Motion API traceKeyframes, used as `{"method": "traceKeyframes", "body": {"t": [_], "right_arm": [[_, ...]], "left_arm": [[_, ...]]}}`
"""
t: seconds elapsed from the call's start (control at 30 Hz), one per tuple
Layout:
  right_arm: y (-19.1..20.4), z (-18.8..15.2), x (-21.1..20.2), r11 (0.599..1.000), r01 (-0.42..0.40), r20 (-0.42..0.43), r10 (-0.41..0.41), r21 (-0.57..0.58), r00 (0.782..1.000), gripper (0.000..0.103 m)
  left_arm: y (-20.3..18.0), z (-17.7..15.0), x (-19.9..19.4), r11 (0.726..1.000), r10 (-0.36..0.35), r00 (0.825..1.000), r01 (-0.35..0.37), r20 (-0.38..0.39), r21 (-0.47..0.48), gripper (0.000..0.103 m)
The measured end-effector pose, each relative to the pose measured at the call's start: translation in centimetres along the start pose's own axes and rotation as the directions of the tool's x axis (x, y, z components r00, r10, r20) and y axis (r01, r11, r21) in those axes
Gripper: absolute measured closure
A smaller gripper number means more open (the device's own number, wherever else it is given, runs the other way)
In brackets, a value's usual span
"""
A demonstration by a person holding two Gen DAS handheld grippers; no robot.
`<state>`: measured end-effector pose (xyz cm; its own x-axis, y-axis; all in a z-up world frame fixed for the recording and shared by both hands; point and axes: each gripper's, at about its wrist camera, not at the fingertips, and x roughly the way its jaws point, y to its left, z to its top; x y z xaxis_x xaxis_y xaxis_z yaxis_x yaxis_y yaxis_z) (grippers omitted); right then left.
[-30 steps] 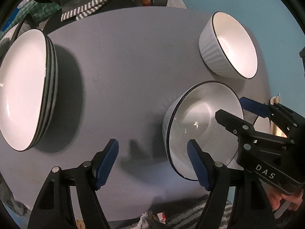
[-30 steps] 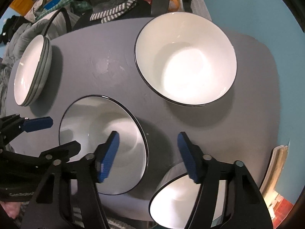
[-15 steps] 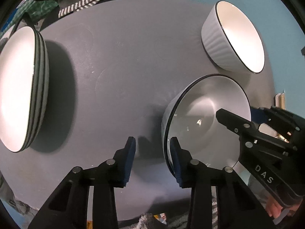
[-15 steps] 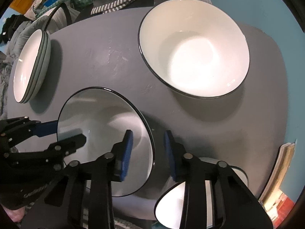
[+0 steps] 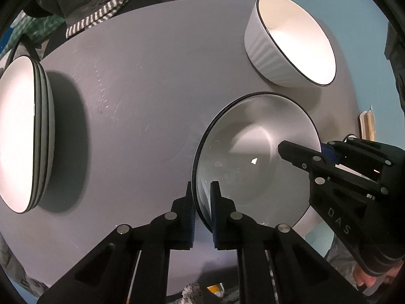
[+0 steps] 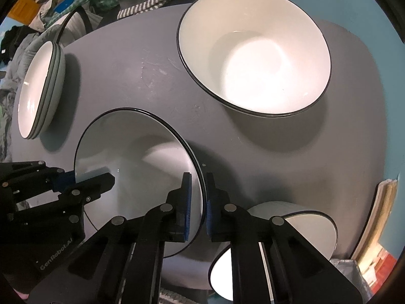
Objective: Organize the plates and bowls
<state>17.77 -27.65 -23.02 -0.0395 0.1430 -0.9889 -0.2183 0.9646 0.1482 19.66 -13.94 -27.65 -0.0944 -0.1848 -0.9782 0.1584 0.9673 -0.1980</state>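
Note:
A shallow white bowl with a black rim (image 5: 255,162) (image 6: 136,167) sits near the front of the round grey table (image 5: 141,106). My left gripper (image 5: 202,202) is closing its jaws on the bowl's left rim, blue pads pressing either side of the edge. My right gripper (image 6: 200,197) is closing the same way on the opposite rim. Each gripper shows in the other's view: the right gripper (image 5: 317,152) and the left gripper (image 6: 76,178). Both point down at the table.
A stack of white plates (image 5: 17,131) (image 6: 38,88) stands at the table's left edge. A ribbed white bowl (image 5: 291,40) (image 6: 253,53) sits at the far right. A smaller bowl (image 6: 291,228) lies under my right gripper. Striped cloth (image 5: 98,17) lies beyond the table.
Both grippers went from wide open to shut, each with one finger inside and one outside the bowl's rim. The hands barely moved.

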Motion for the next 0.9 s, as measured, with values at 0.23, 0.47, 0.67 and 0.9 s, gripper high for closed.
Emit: {"method": "traceKeyframes", "body": {"t": [0.23, 0.47, 0.67, 0.9], "right_arm": [[0.2, 0.2, 0.0, 0.999, -0.015, 0.007, 0.015, 0.037, 1.000, 0.096], [0.6, 0.6, -0.7, 0.999, -0.021, 0.016, 0.020, 0.047, 1.000, 0.096], [1.2, 0.9, -2.4, 0.998, -0.030, 0.034, 0.028, 0.055, 0.999, 0.096], [1.0, 1.2, -4.9, 0.997, -0.035, 0.062, 0.031, 0.069, 0.998, 0.096]], "left_arm": [[-0.7, 0.0, -0.9, 0.999, 0.042, 0.999, -0.043, 0.007, 0.028, 0.093], [-0.3, -0.5, -2.2, 0.999, 0.035, 0.999, -0.036, 0.019, 0.030, 0.093], [-0.9, -1.0, -4.9, 0.998, 0.043, 0.998, -0.045, 0.045, 0.054, 0.093], [-2.0, -0.6, -7.8, 0.996, 0.040, 0.997, -0.046, 0.071, 0.082, 0.093]]}}
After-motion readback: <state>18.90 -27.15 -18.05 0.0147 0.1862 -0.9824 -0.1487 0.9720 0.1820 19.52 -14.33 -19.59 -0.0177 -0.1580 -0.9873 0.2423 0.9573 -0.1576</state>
